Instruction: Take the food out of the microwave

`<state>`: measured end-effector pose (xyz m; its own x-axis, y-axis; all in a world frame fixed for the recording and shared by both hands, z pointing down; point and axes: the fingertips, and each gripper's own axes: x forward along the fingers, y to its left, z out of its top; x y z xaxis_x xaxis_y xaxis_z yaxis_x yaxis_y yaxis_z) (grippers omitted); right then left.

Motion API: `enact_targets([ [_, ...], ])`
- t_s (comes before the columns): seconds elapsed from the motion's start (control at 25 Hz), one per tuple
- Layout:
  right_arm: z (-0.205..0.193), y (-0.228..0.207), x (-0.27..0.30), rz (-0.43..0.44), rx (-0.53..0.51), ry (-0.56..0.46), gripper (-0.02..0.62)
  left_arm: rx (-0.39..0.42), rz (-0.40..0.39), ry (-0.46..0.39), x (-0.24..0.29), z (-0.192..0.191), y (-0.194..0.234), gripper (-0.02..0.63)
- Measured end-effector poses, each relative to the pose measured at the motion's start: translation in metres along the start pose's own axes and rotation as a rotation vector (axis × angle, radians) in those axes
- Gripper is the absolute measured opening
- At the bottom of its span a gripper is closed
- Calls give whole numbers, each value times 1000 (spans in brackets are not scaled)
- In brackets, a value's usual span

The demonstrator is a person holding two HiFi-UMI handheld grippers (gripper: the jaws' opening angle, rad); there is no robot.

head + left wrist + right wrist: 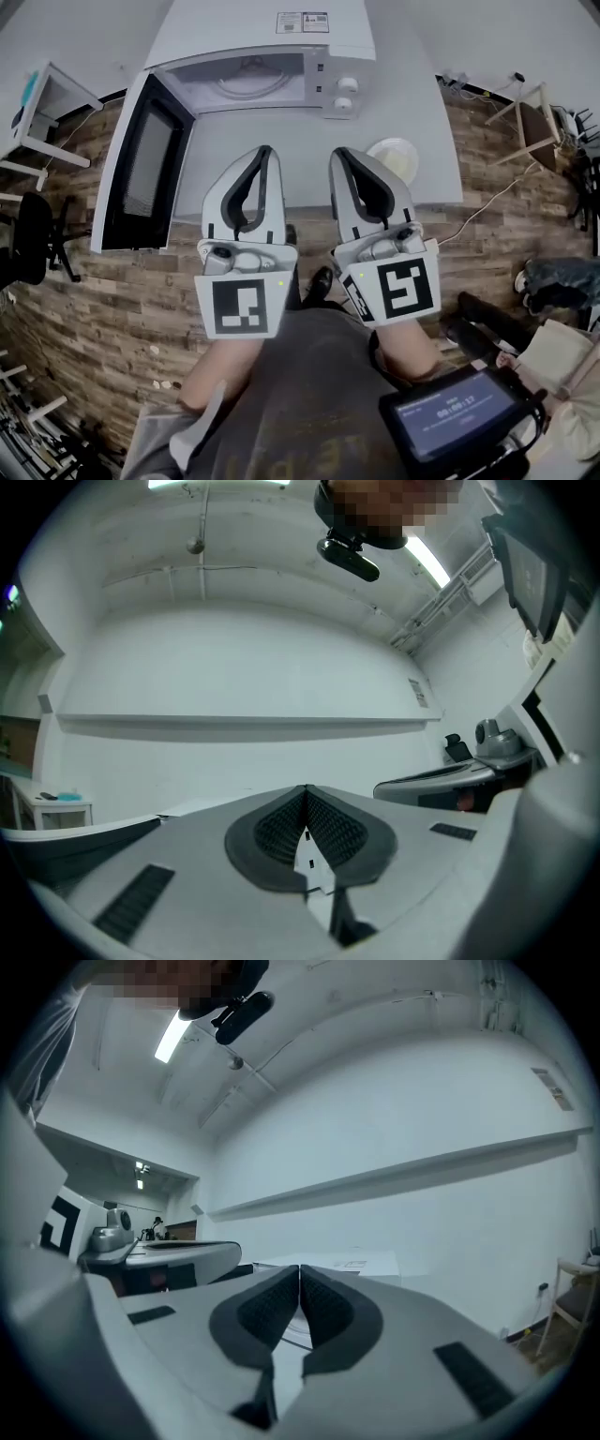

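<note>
L gripper (265,152) & R gripper (339,153) both clenched, nothing btwn jaws, side by side; microwave (281,80) at 12 o'clock, door (145,173) open; plate of food (394,157) on table (417,103), 1 o'clock of R gripper.

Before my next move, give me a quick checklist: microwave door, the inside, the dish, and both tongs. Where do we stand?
1. Microwave door open: ok.
2. Its cavity emptied: ok, no dish seen inside.
3. Dish on the table, right of the microwave: ok.
4. Left tongs free: ok, shut on nothing.
5. Right tongs free: ok, shut on nothing.
6. Dish contents intact: cannot tell, too small.
</note>
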<state>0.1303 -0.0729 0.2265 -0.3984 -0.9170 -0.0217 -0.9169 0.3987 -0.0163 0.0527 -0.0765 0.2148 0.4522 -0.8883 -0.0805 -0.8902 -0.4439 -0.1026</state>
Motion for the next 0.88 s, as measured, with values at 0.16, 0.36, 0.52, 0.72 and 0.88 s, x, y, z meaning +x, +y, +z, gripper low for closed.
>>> enact_targets([
  [0.16, 2, 12, 6, 24, -20, -3, 8, -2, 30, -5, -5, 1, 11, 6],
  [0.36, 4, 18, 11, 34, -43, -3, 6, -6, 49, -4, -5, 1, 18, 6],
  [0.52, 7, 18, 12, 31, -47, -13, 6, 0, 50, -4, -4, 2, 19, 6],
  [0.72, 7, 18, 11, 27, -45, -18, 6, -5, 46, -5, -3, 1, 18, 6],
  [0.88, 6, 16, 11, 22, -45, -14, 6, -5, 39, -6, -1, 2, 16, 6],
])
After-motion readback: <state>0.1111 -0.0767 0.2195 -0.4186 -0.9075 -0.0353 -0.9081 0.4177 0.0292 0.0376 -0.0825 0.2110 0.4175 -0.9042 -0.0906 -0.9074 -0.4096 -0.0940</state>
